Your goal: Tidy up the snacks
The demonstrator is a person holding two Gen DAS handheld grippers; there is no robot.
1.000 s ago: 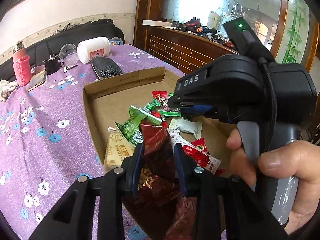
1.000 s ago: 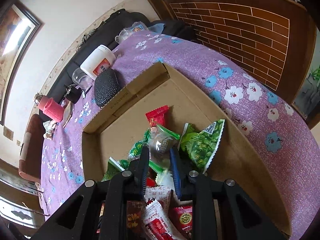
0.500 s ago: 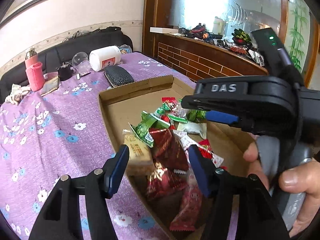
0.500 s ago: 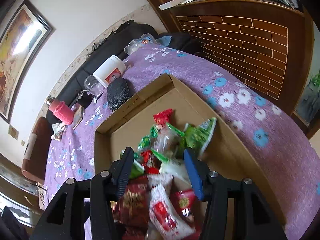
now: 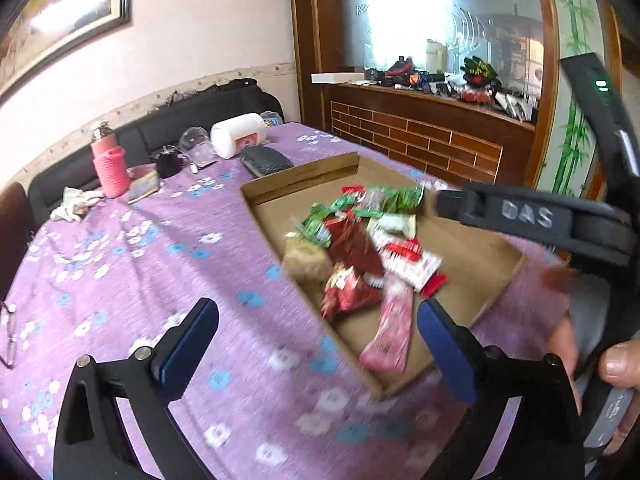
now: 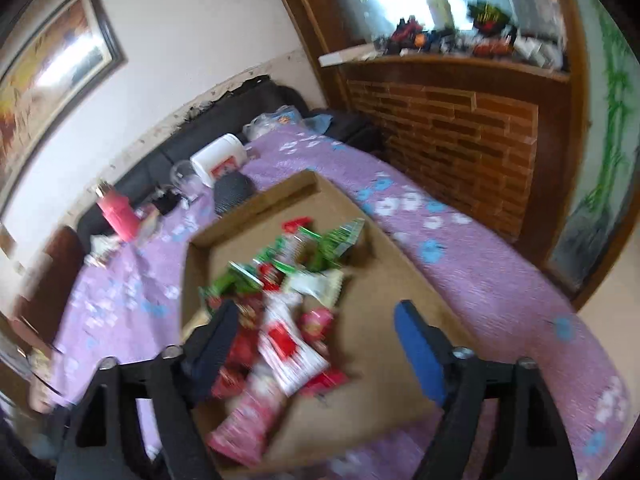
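A shallow cardboard box (image 5: 304,174) lies on the purple flowered tablecloth and holds a pile of snack packets (image 5: 360,248) in red, green, white and pink. The box (image 6: 376,320) and packets (image 6: 280,304) also show in the right wrist view. My left gripper (image 5: 318,340) is wide open and empty, raised above the box's near corner. My right gripper (image 6: 316,344) is wide open and empty, above the near part of the pile. Its body (image 5: 540,220) crosses the right side of the left wrist view.
At the table's far end stand a white jar (image 5: 238,134) on its side, a black case (image 5: 266,160), a clear glass (image 5: 196,146) and a pink bottle (image 5: 108,160). Glasses (image 5: 8,332) lie at the left edge. A brick-fronted counter (image 5: 420,136) stands behind.
Both grippers opened, let go of their packets into the box, and have pulled up and back from the pile. The frames now are motion-blurred.
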